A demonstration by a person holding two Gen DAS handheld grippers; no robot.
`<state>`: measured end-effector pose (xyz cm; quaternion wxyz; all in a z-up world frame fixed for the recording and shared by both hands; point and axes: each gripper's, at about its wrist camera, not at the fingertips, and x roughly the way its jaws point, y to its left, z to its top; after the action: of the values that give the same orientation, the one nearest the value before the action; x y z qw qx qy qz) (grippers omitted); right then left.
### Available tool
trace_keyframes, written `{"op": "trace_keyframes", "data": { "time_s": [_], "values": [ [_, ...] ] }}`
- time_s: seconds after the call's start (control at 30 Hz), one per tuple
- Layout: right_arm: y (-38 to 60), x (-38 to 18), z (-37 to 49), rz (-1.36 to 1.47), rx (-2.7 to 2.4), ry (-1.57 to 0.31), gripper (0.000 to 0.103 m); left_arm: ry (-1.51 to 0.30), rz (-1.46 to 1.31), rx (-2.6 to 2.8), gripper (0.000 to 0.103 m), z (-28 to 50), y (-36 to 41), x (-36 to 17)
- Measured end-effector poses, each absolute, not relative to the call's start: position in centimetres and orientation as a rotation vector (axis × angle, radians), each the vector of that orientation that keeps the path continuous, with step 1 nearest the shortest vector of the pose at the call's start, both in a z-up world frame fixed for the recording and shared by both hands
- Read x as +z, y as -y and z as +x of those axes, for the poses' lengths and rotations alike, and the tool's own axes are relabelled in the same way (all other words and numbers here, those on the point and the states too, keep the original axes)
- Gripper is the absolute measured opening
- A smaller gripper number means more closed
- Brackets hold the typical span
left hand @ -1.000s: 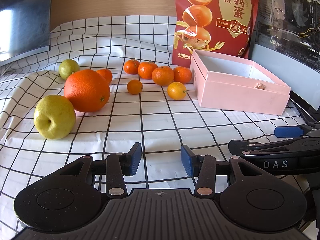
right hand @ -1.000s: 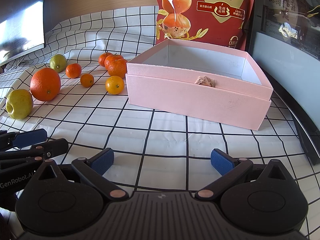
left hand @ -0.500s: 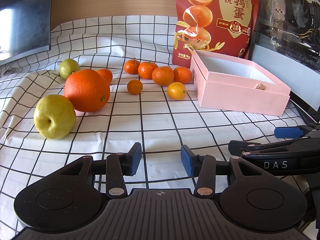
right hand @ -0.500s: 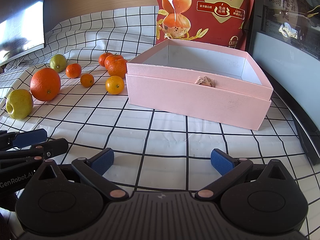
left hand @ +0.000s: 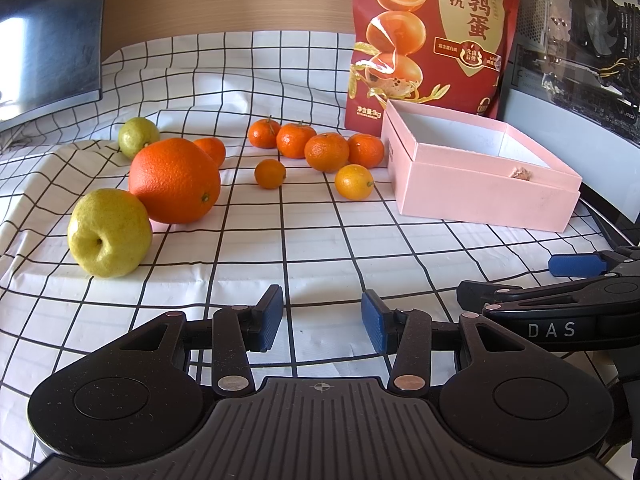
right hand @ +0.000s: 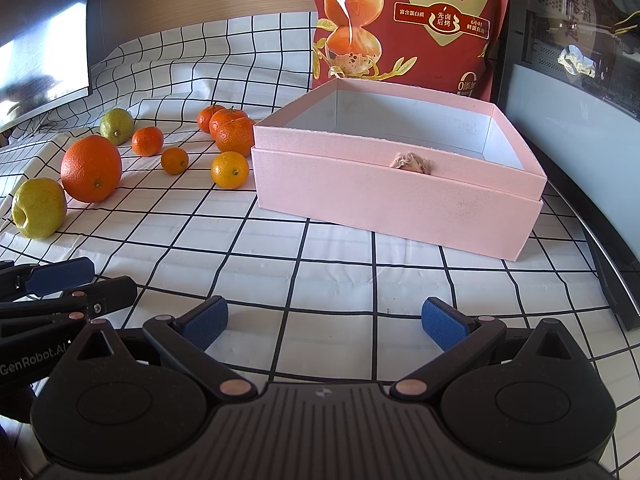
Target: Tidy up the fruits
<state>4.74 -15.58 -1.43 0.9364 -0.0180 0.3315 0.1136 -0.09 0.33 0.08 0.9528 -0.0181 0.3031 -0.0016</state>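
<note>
An open pink box stands on the checked cloth, with nothing showing inside. Left of it lie a yellow-green apple, a large orange, a small green fruit and several mandarins, with a small yellow-orange one nearest the box. My left gripper is open and empty, low over the cloth in front of the fruit. My right gripper is wide open and empty in front of the box.
A tall red snack bag stands behind the box. A dark monitor is at the back left. A computer case stands at the right. The checked cloth covers the table.
</note>
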Motion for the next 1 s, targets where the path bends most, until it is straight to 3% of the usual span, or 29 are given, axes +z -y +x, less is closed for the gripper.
{"op": "trace_keyframes", "data": {
  "time_s": [1.0],
  "values": [
    [15.55,-1.41,4.78,-0.037,0.232,-0.678,0.103,-0.625,-0.021,-0.001,0.048,0.13,-0.33,0.18]
  ]
}}
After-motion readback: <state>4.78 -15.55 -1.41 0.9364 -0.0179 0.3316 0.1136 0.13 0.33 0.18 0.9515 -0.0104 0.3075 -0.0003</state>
